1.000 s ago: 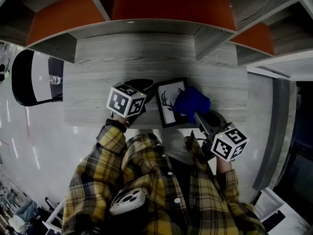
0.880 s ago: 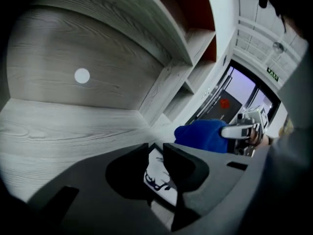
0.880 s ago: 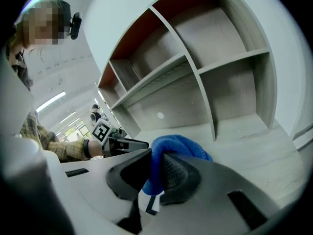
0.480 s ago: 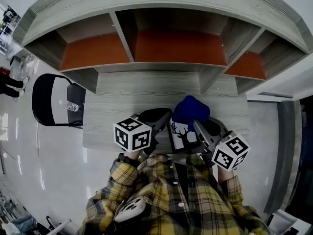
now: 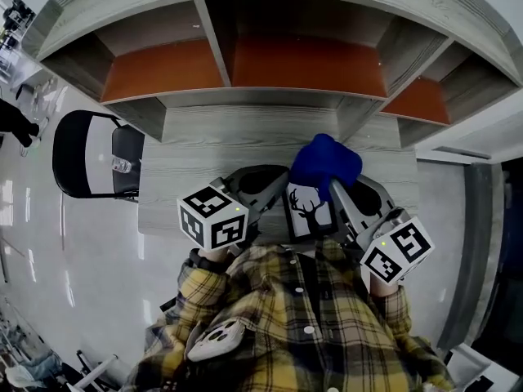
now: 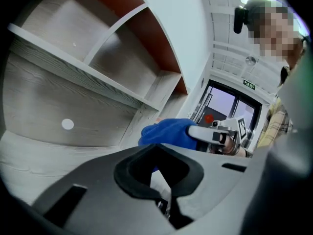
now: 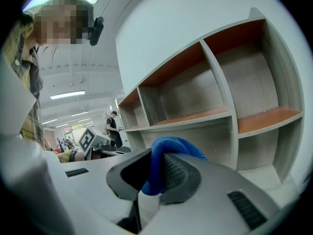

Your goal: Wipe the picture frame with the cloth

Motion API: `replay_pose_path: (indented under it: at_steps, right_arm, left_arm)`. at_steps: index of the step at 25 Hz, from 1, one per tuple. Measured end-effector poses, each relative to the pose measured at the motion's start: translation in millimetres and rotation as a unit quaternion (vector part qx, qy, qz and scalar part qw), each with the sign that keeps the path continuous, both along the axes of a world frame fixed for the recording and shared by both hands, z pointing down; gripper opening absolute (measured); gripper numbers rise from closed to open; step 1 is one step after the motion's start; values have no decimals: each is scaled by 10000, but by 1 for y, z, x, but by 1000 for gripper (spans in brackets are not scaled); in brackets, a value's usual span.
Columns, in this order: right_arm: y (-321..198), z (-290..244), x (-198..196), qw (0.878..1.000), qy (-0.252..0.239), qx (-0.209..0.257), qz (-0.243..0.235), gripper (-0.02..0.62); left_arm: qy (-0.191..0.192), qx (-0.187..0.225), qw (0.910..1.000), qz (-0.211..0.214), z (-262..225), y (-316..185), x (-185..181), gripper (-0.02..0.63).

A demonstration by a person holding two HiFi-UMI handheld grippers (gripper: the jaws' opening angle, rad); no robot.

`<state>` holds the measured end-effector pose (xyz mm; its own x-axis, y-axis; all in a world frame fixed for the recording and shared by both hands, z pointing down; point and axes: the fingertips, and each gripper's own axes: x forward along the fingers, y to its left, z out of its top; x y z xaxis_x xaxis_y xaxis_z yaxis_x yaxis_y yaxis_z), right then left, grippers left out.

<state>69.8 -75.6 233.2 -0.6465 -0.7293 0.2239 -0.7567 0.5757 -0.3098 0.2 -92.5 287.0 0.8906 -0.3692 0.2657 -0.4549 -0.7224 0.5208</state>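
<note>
- Picture frame [image 5: 309,211] job set at a grey desk [image 5: 204,149], below a shelf unit [image 5: 302,72] with orange-backed compartments; black chair [image 5: 82,166] off to the left.
- Frame with deer print held up at the desk's near edge, close to the chest, pinched by its left side in the left gripper [image 5: 278,201], jaws narrow on it.
- Blue cloth [image 5: 324,163] bunched and clamped in the right gripper [image 5: 337,188], pressed against the frame's top right corner.
- Wiping judged under way, probably early: cloth touching only that top corner, with print face, lower edge and left side apparently left to cover. No telling from these views which parts are already clean.
</note>
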Motion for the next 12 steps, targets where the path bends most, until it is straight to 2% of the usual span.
replay_pose_path:
  at_steps: [12]
  right_arm:
    - [10,2,-2,9999,62,-73,-122,48]
  left_arm:
    - [-6,182,9996,198,-10,3,6,5]
